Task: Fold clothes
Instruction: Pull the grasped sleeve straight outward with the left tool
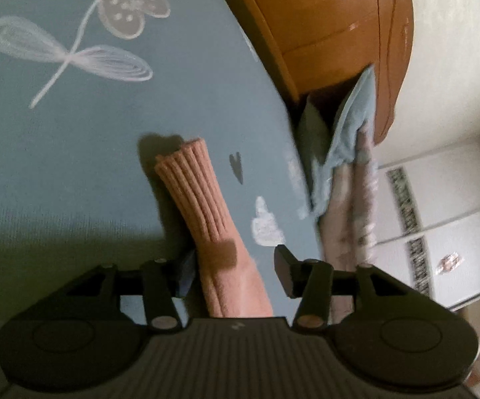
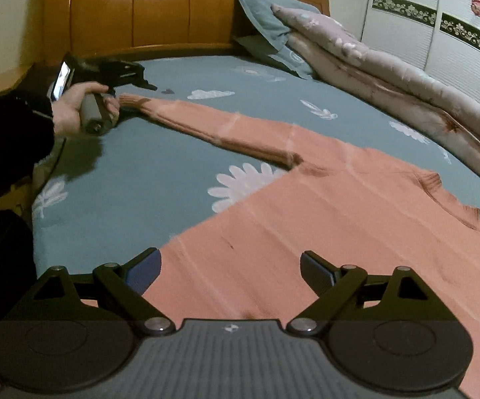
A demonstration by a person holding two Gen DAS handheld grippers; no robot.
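Salmon sweater [image 2: 306, 219] flat on bed [image 2: 133, 173] | left gripper [image 1: 233, 269] jaws apart, cuff [image 1: 190, 179] between, 12 o'clock | right gripper [image 2: 230, 269] jaws apart above hem

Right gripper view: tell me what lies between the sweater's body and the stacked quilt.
In the right wrist view, only a strip of blue flower-print sheet separates the pink sweater from the folded quilt; nothing else lies on it.

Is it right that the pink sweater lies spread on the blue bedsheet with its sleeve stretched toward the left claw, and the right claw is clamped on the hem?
Not quite. In the right wrist view the right claw stands open above the pink sweater, gripping nothing. The rest holds: blue bedsheet, sleeve toward the left claw.
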